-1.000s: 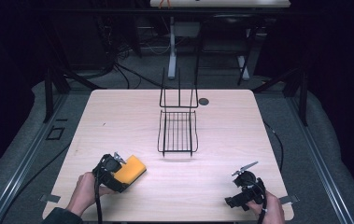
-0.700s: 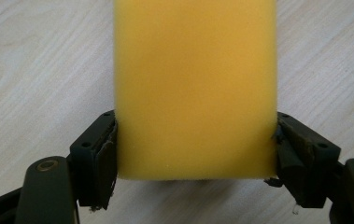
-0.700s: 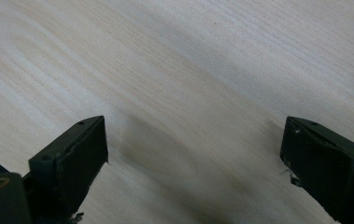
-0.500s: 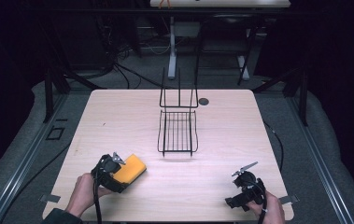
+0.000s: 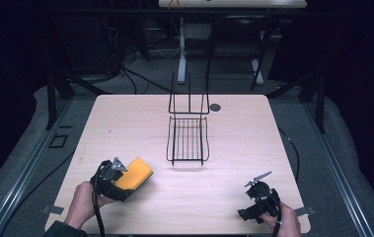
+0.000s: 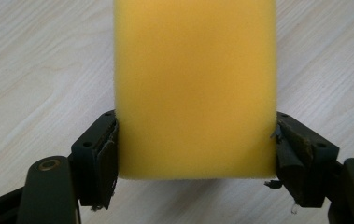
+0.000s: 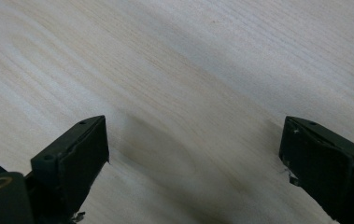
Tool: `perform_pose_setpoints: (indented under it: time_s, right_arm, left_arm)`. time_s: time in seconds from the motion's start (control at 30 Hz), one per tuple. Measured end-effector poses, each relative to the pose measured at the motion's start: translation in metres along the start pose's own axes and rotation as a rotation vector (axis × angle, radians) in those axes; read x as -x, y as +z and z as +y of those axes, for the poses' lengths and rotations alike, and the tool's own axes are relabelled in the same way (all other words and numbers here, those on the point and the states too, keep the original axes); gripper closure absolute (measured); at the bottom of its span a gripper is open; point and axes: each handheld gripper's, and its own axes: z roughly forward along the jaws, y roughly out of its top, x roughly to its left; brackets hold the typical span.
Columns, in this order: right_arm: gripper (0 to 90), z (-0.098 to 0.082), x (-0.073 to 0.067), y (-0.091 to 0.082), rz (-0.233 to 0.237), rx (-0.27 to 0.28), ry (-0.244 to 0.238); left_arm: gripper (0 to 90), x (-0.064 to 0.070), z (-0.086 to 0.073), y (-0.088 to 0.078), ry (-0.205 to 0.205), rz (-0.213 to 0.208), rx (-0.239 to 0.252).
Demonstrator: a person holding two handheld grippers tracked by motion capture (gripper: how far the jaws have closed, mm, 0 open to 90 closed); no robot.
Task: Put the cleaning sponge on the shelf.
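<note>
A yellow sponge (image 5: 136, 173) lies flat on the pale wooden table (image 5: 243, 128) near its front left corner. My left gripper (image 5: 123, 180) reaches over its near end, and its jaws have just been closing on it. In the left gripper view the sponge (image 6: 195, 88) spans the gap and both pads (image 6: 103, 154) press against its long sides, so my left gripper (image 6: 195, 154) is shut on it. My right gripper (image 5: 253, 197) rests low at the front right. In the right gripper view its jaws stand wide apart, open (image 7: 195, 154) over bare wood.
A black wire rack (image 5: 188, 140) stands at the middle of the table, its upright back toward the far edge. A small dark round disc (image 5: 215, 106) lies just right of that back. Dark floor and cables surround the table.
The left gripper's jaws have drawn in against the sponge's sides. Both hands and the sponge stay almost where they were.
</note>
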Motion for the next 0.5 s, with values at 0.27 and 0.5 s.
perform_pose_setpoints:
  time_s: [0.27,0.5]
  right_arm:
    - [7.8,0.000,0.000,0.000,-0.003,-0.001,-0.001]
    - [7.9,0.001,-0.001,0.001,-0.002,-0.004,-0.008]
  left_arm:
    - [25.9,-0.001,0.005,-0.009,0.031,0.001,0.019]
    - [26.2,-0.010,0.007,-0.016,0.031,-0.001,0.036]
